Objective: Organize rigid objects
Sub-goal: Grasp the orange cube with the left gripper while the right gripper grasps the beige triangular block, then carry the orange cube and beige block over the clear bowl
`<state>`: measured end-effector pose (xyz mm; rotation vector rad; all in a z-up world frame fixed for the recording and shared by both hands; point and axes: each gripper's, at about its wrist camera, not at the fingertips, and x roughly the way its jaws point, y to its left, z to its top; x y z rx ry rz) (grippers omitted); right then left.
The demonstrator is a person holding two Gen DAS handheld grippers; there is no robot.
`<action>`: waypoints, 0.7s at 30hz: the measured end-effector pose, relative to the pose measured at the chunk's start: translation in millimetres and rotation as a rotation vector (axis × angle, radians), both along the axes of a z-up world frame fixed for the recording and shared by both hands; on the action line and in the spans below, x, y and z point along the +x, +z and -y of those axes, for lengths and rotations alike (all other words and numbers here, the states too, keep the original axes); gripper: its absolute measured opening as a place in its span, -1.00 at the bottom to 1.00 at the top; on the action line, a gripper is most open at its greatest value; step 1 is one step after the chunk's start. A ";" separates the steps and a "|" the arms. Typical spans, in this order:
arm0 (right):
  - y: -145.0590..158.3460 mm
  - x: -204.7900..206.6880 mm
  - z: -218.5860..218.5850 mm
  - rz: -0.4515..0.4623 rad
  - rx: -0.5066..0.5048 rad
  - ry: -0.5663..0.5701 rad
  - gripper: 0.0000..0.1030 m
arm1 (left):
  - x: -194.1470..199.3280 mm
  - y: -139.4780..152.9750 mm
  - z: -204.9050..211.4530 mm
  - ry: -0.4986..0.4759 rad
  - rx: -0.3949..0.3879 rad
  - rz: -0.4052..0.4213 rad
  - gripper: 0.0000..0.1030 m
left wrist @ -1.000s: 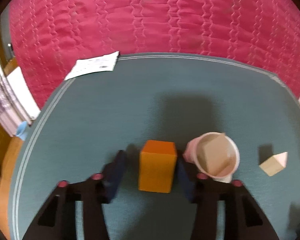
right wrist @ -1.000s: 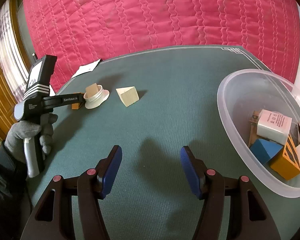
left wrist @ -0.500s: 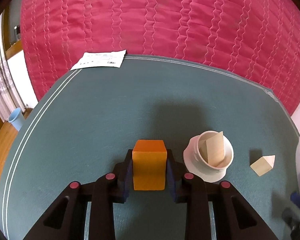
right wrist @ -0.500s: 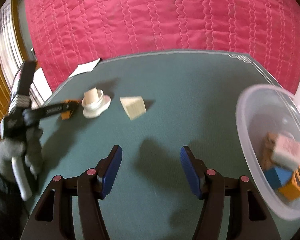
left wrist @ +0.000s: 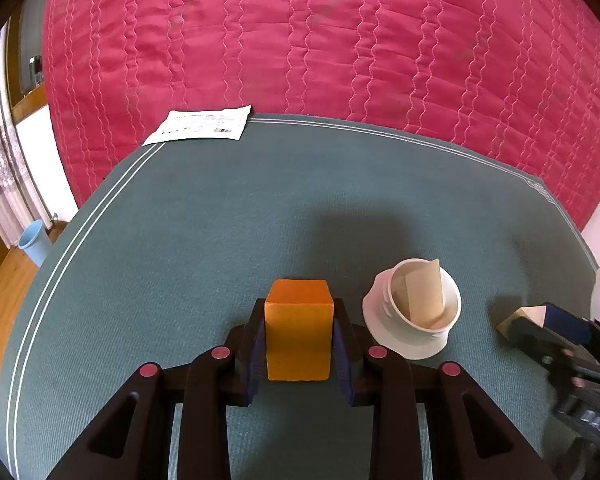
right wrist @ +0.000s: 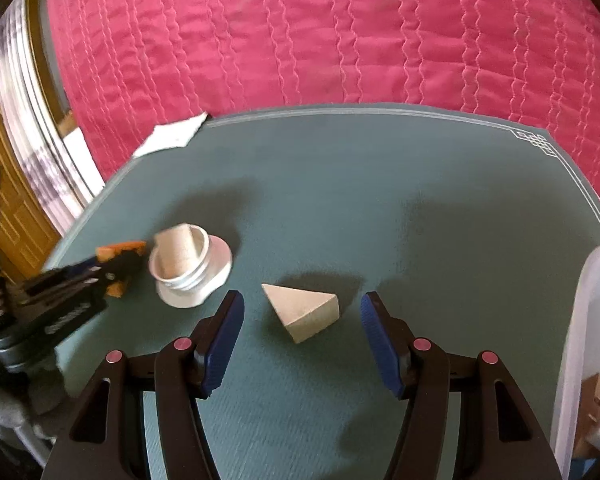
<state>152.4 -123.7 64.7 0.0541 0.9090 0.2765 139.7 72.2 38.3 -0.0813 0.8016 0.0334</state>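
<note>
Pick-up step: my left gripper is clamped on the orange block resting on the green mat, while my right gripper, half open and empty, straddles the wooden wedge, which needs squeezing next, I judge.

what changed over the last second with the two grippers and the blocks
The left gripper closed onto the orange block and now clamps it. The right gripper, open, swung away from the clear bin to straddle the wooden wedge. The white cup and paper stayed put.
</note>
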 end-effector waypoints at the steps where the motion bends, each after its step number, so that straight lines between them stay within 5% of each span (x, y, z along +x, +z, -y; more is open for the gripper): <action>1: -3.5 3.1 -1.5 -0.015 -0.006 -0.002 0.11 | 0.1 0.0 -0.1 -0.001 0.000 0.000 -0.39; 4: -2.7 2.6 -2.6 -0.013 -0.013 0.003 -0.24 | 0.1 -0.1 0.0 -0.001 -0.002 0.000 -0.39; 21: 14.1 -48.5 8.0 0.037 0.012 0.009 -0.34 | -7.5 4.3 8.7 -0.017 -0.001 0.024 -0.39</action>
